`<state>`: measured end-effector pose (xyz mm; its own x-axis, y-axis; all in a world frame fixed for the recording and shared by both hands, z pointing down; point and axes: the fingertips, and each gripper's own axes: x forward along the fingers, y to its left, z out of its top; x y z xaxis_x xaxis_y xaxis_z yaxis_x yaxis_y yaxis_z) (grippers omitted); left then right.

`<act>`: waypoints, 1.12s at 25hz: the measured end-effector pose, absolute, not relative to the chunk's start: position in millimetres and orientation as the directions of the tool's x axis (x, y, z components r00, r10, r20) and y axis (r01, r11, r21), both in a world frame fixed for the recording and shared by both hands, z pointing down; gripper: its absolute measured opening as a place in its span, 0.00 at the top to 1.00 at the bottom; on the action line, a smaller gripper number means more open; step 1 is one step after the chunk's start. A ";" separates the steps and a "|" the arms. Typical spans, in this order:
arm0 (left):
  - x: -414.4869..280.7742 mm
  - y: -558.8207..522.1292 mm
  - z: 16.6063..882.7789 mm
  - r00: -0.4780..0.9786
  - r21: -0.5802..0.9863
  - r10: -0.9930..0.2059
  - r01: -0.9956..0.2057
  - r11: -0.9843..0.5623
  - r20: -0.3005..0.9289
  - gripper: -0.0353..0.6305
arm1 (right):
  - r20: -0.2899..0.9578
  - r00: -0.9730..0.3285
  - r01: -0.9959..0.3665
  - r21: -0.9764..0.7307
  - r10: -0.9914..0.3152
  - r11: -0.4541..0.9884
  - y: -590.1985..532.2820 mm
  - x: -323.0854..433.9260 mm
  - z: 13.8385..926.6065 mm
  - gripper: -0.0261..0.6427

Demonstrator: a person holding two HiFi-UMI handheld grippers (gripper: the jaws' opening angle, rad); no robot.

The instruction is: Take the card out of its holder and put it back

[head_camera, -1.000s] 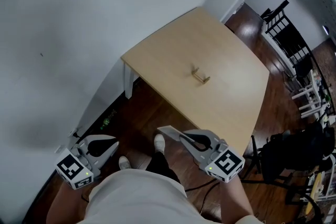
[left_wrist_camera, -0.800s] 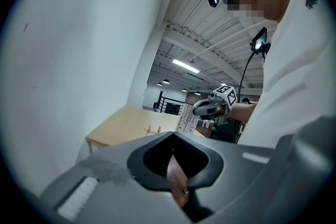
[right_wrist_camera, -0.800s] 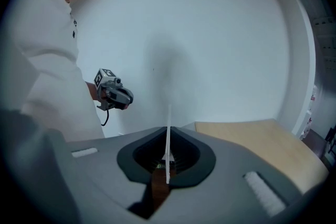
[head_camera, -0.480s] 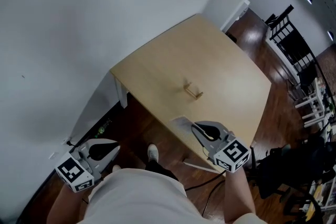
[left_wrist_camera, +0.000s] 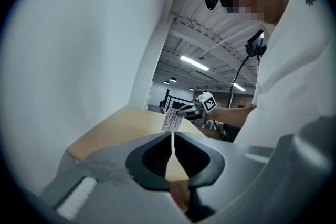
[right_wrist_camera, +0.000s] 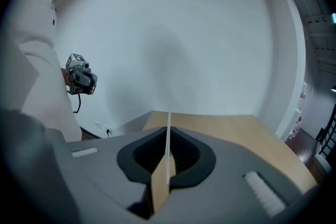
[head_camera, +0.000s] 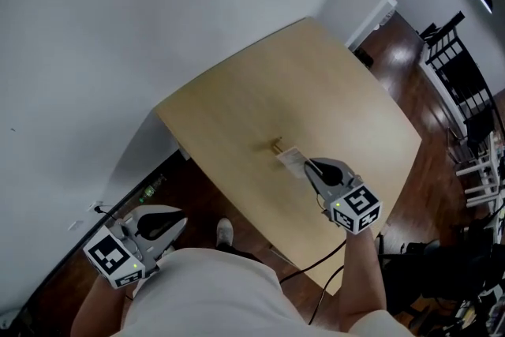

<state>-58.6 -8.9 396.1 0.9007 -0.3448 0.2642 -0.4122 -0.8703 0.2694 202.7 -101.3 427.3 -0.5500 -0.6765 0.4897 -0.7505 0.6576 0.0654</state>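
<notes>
A light wooden counter [head_camera: 237, 114] stands beside a white wall [head_camera: 118, 28] on a dark wood floor [head_camera: 197, 189]. Black furniture [head_camera: 465, 83] stands well apart from it at the upper right.

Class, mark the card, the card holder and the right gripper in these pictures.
card [head_camera: 289, 157], head view, middle of its white face.
card holder [head_camera: 275, 144], head view, its visible wooden end.
right gripper [head_camera: 307, 164], head view, between its fingertips.

Right gripper [head_camera: 309, 166] with card [head_camera: 290, 159]: was over floor, now above table [head_camera: 237, 106]; card just beside holder [head_camera: 275, 144].
</notes>
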 end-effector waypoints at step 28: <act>13.1 -54.5 413.9 0.823 0.288 -0.436 -0.544 -0.788 0.364 0.91 | 0.535 -0.625 -0.706 -0.078 -0.568 0.704 -201.3 268.7 523.0 0.93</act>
<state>13.1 -54.5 413.9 0.8233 -0.4358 0.3636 -0.5442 -0.7880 0.2879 268.7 -201.3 523.0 -0.6255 -0.5678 0.5351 -0.7060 0.7039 -0.0782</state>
